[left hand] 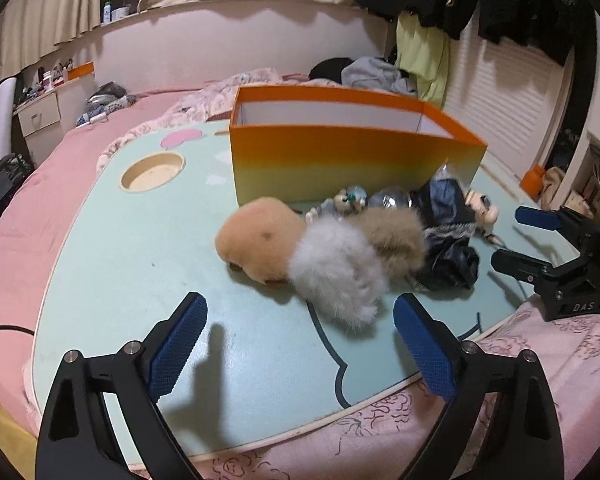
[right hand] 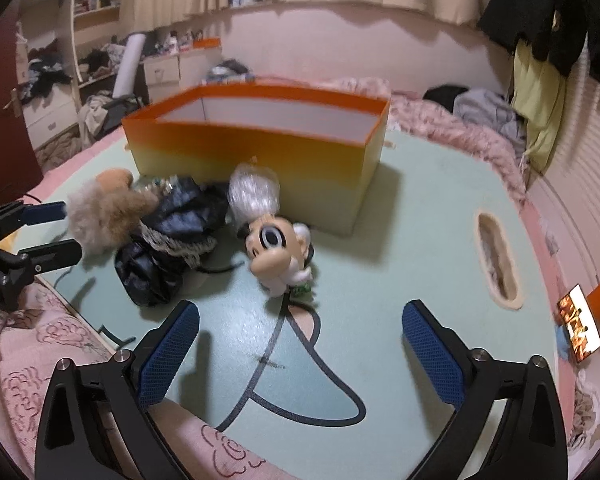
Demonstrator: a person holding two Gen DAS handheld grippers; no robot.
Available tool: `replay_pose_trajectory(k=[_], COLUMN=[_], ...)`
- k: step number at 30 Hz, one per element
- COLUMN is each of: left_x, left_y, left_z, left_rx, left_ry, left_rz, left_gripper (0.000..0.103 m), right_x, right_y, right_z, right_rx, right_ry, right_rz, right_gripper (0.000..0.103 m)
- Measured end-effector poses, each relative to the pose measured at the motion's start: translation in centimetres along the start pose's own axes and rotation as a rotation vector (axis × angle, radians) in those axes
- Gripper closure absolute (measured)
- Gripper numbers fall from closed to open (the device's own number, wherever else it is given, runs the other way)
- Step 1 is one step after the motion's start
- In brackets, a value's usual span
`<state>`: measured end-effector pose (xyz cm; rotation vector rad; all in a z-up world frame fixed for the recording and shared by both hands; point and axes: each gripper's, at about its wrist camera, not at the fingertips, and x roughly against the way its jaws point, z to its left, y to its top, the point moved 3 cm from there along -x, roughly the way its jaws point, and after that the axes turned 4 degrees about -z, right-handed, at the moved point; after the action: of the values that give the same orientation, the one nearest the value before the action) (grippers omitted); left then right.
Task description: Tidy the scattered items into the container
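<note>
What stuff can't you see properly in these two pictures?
- Floor of the orange box: both views, hidden by its own front wall.
- Small figures behind the fluffy toys: left view, partly covered and blurred.
- Tan plush: right view, mostly hidden by fur.
- Phone screen: right view, too small and at the edge.
- Big-eyed doll: blurred in the right view.

The left gripper is sitting low in its frame, jaws standing wide; the right gripper is doing likewise, nothing between them.

Both wrist views look down, close, sharing the orange box — from opposite sides.
</note>
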<state>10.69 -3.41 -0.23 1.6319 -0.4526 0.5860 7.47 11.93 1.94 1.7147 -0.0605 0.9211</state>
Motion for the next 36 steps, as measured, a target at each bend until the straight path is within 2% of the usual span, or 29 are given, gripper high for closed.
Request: replay_pose_trajectory(k=[2, 10, 12, 14, 15, 16, 17, 19, 24, 28, 29, 32, 36], left_x=[0.1, 0.4, 0.3, 0.0, -0.3, -0.6, -0.9, -1.6, -1.2, -0.5, -0.2, 1.1, 2.5], left_y=[0.2, 0.9, 1.0, 1.3, 1.4, 1.4, 1.4, 1.2, 1.0, 0.9, 0.9, 1.4, 2.6], left_z=[-0.1, -0.9, -0.8, -0.8, -0.8, -0.7, -0.6, -0.4, -1.1, -1.2, -1.3, -1.4, -1.4], left_rx=[-0.007, -0.049, -0.048, -0.051, -0.047, -0.041, -0.034, -0.020, -0.041, -0.048, -0.050, -0.065, -0.070], left_ry=[0.000, -0.012, -0.016, -0.021, -0.022, -0.027, -0.034, -0.052, -0.106, -0.135, -0.144, -0.173, -0.173], left_rz=[-0.012, -0.039, -0.040, -0.039, -0.033, -0.025, -0.016, 0.010, 0.006, -0.005, -0.011, -0.028, -0.067], left_gripper=[0.009, 0.009, 0.015, 0.015, 0.019, 0.023, 0.033, 0.041, 0.076, 0.085, 0.091, 0.092, 0.093], right_x=[0.3, -0.9, -1.6, -2.4, -2.8, -3.2, -3.4, -3.4, -2.0, -0.3, 0.1, 1.2, 2.4], right_y=[0.3, 1.6, 2.1, 2.3, 2.4, 2.4, 2.3, 2.0, 1.7, 1.8, 1.8, 2.0, 2.8], right_z=[0.5, 1.5, 1.3, 1.2, 1.0, 1.0, 1.0, 0.7, 0.5, 0.4, 0.3, 0.0, -0.8], right_rx=[0.033, 0.116, 0.116, 0.110, 0.102, 0.095, 0.089, 0.071, 0.024, 0.007, 0.000, -0.018, -0.064], right_ry=[-0.001, -0.005, 0.002, 0.005, 0.014, 0.025, 0.031, 0.038, 0.061, 0.069, 0.074, 0.075, 0.093], right_rz=[-0.023, -0.027, -0.010, 0.014, 0.029, 0.043, 0.053, 0.054, 0.016, -0.036, -0.046, -0.067, -0.106], right_gripper=[0.017, 0.022, 0.023, 0.036, 0.040, 0.048, 0.057, 0.069, 0.069, 0.070, 0.070, 0.070, 0.070])
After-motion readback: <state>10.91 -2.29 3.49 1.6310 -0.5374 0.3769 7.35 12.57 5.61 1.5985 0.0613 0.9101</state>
